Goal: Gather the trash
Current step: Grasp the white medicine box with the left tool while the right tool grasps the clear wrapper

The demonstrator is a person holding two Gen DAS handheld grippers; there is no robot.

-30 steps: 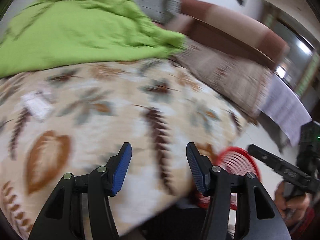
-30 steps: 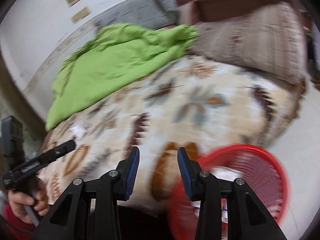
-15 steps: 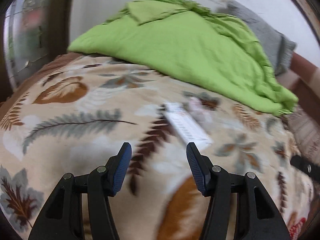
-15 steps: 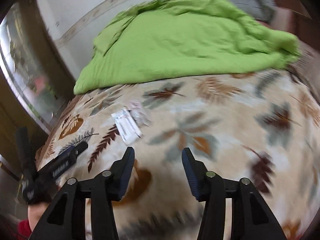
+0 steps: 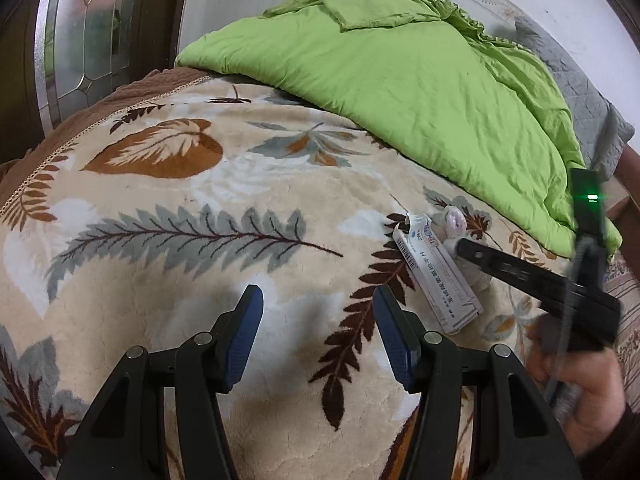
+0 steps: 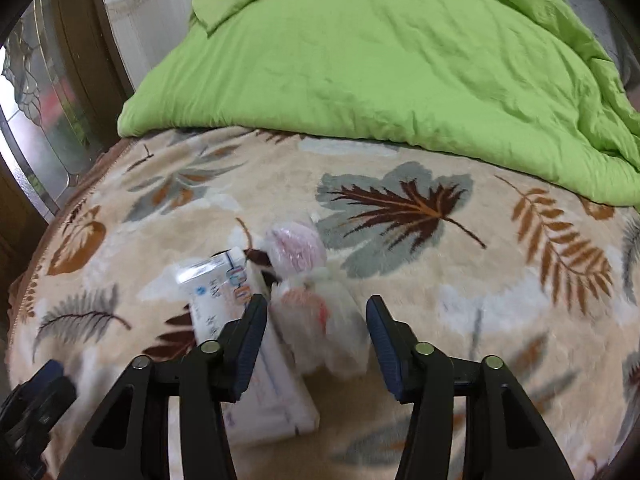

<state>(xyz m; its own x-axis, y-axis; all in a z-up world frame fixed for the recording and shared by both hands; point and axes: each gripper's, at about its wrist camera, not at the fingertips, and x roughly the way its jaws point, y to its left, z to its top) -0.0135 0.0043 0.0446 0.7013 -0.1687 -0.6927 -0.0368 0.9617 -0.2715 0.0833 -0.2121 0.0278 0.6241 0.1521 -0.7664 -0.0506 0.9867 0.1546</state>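
In the left wrist view, the left hand-held gripper is held partly open over the leaf-patterned blanket that covers the bed, and nothing lies between its blue pads. It is poised over bare blanket — apparently kept in reserve while the other hand works. To its right the trash is seen lying on the blanket: a long white carton, printed and torn open at its far end, with a crumpled clear plastic wrapper just beyond it. The right hand-held gripper is seen reaching in from the right, its tip at the carton's far side, gripped by the person's hand. A green quilt is heaped behind.

In the right wrist view, the right hand-held gripper is angled down at the trash, and its jaws have just been closing. A crumpled plastic wrapper sits between the pads, though no pad is seen pressing on it, so it is judged not yet gripped. The white carton lies beside and under the left finger — likely left for a later pick.
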